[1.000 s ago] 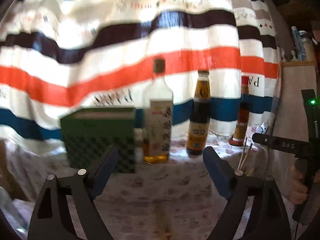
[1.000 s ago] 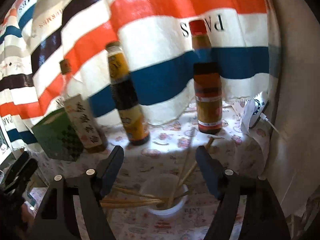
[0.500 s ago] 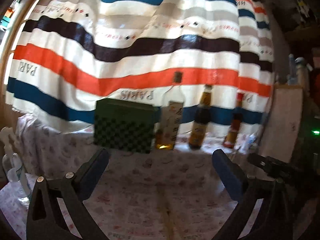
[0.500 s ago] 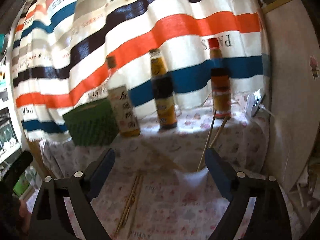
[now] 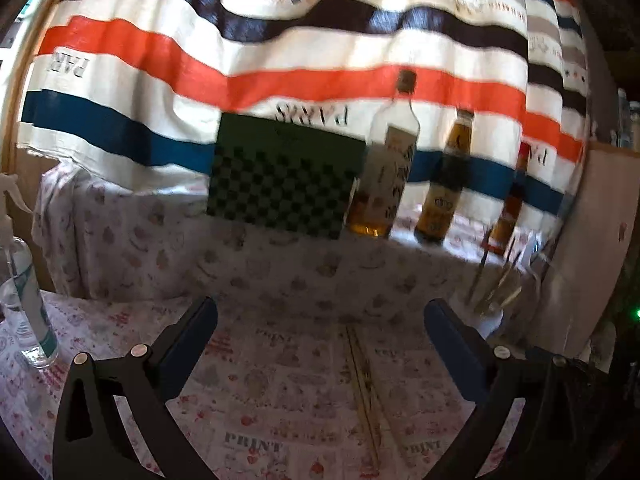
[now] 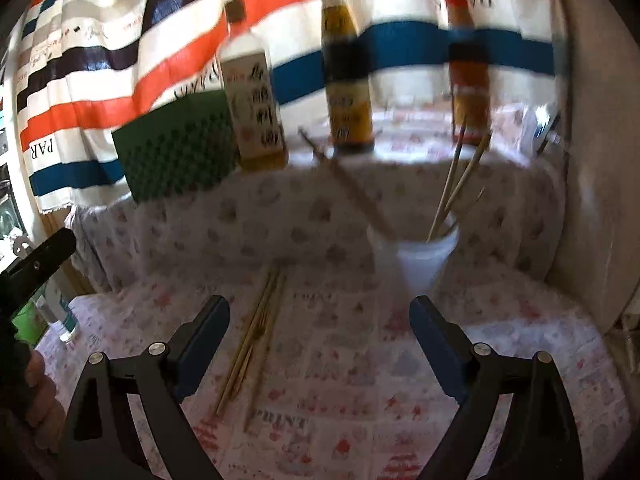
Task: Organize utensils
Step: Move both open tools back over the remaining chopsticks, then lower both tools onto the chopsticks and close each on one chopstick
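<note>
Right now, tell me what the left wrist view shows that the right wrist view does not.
Only the left wrist view shows the spray bottle whole, standing at the left edge. Only the right wrist view looks into the white cup and shows the person's hand. Both show the loose chopsticks on the tablecloth, the green box, three bottles, and an open, empty hand-held gripper.

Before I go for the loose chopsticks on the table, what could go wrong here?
1. The loose chopsticks lie flat on the tablecloth in a tight bunch, so the open right hand-held gripper may pinch several, or cloth.
2. The white cup already holds leaning chopsticks; bumping them could tip it.
3. Three bottles, like the middle one, stand just behind the cup; a long reach might knock one.
</note>
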Demonstrator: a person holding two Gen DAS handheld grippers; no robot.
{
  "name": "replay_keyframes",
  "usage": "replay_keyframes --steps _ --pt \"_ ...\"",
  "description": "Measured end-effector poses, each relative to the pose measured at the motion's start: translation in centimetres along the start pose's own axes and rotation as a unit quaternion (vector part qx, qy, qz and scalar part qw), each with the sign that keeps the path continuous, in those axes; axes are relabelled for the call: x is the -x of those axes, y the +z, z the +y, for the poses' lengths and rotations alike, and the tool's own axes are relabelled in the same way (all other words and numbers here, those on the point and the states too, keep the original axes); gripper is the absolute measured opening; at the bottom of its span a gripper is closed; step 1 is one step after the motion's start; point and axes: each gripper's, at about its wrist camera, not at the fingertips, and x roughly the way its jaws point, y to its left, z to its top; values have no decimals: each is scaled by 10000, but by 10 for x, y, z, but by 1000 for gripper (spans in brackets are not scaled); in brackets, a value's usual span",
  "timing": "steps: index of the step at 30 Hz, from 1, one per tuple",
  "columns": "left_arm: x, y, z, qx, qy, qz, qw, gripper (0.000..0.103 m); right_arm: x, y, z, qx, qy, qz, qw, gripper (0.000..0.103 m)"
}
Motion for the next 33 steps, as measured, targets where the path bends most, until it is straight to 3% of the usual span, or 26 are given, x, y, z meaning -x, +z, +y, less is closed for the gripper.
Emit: replay_keyframes --steps 4,8,12,15,19,22,25,29,30,33 --pt "-18 -10 -8 -365 46 393 9986 103 -12 -9 0 -24 138 305 9994 93" --pt "-31 -19 -9 -567 345 498 9965 103 -21 -17 8 181 166 532 9983 93" --pt "-46 -23 4 -321 651 864 9936 103 -39 -28 17 327 308 1034 9936 93" --pt "-55 -24 17 -114 651 1094 9918 103 -48 -35 25 555 197 1224 9907 93" --pt "-71 -34 21 -232 924 1496 9841 103 -56 -44 31 644 187 1452 9871 93" --pt "-85 -46 15 -545 1068 1849 9754 103 -63 -53 35 600 -48 1530 9864 92" --pt "-89 -52 12 -626 1088 1976 9722 103 -66 -55 36 642 33 1601 9850 80" --pt "-91 -56 11 -626 1105 2012 9713 103 -75 -64 40 715 257 1951 9778 57" --pt "-91 -56 12 -621 1105 2020 9712 103 -77 -67 43 803 265 2012 9759 55" --pt "-92 -57 11 -661 1172 1992 9707 103 -76 -70 50 1059 177 1873 9764 42"
